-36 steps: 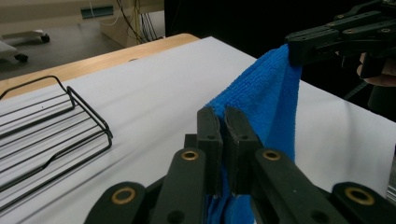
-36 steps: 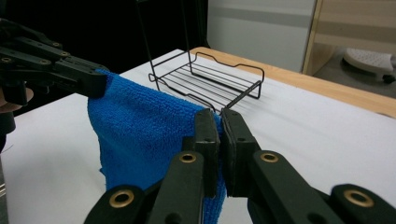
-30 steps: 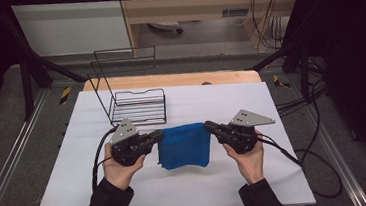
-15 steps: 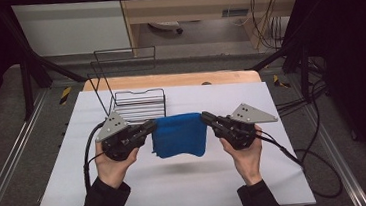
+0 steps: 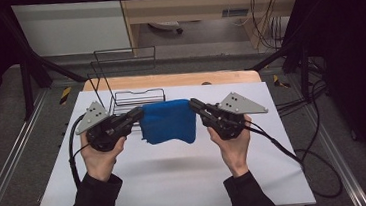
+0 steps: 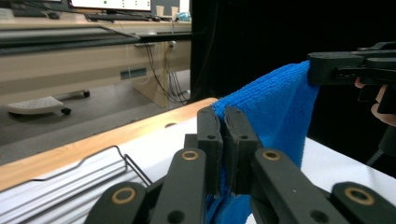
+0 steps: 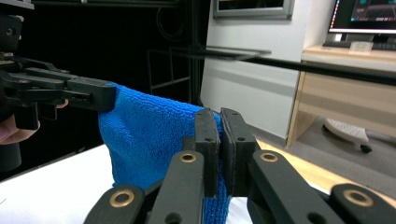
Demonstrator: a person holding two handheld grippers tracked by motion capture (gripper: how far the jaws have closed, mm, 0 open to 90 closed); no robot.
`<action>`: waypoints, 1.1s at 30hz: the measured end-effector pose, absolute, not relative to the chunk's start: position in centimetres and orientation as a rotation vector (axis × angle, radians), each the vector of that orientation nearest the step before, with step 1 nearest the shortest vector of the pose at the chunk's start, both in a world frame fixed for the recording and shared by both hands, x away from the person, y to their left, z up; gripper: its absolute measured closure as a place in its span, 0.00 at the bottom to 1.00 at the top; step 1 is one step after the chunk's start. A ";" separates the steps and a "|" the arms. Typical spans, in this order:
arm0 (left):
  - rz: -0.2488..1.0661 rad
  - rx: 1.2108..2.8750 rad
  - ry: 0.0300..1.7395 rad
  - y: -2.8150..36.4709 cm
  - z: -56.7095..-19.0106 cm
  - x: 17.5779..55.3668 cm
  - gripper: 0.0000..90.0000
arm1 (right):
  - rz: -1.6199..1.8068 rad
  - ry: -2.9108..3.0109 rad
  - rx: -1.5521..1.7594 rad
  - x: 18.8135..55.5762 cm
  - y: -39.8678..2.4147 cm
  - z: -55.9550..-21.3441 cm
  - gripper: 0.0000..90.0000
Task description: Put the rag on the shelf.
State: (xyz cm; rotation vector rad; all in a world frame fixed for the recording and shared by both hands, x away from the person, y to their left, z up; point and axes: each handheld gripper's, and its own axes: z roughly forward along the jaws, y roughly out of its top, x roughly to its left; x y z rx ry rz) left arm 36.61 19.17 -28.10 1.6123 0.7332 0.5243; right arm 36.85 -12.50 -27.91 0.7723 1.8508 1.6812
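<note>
A blue cloth [image 5: 168,122] hangs in the air above the white surface [image 5: 177,178], stretched between two hand-held tools and casting a soft shadow below. The left tool [image 5: 139,115] is clamped shut on the cloth's upper left corner; in the left gripper view its jaws pinch a fold of blue terry. The right tool [image 5: 194,105] is clamped the same way on the upper right corner. The cloth sags slightly in the middle and its lower edge hangs free, clear of the surface. Just behind it, toward the far left, stands a black wire rack [image 5: 124,90] near a strip of bare wood.

Each grip looks to hold only a narrow bit of edge, so pulling the hands further apart could tug a corner loose. The hanging lower edge might also snag on the rack's wires if carried across low.

How much cloth sits inside each pinch is hidden by the jaws. The cloth covers part of the rack, and whether it is folded double is hard to tell.
</note>
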 end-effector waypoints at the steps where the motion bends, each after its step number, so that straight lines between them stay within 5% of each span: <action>1: 0.529 1.607 0.736 19.4 -27.9 36.7 0.95 | 1.680 1.840 0.764 37.1 -12.0 -27.4 0.96; 33: 0.661 1.425 0.756 24.6 -21.2 39.7 0.96 | 1.701 1.703 0.659 41.3 -5.4 -20.4 0.96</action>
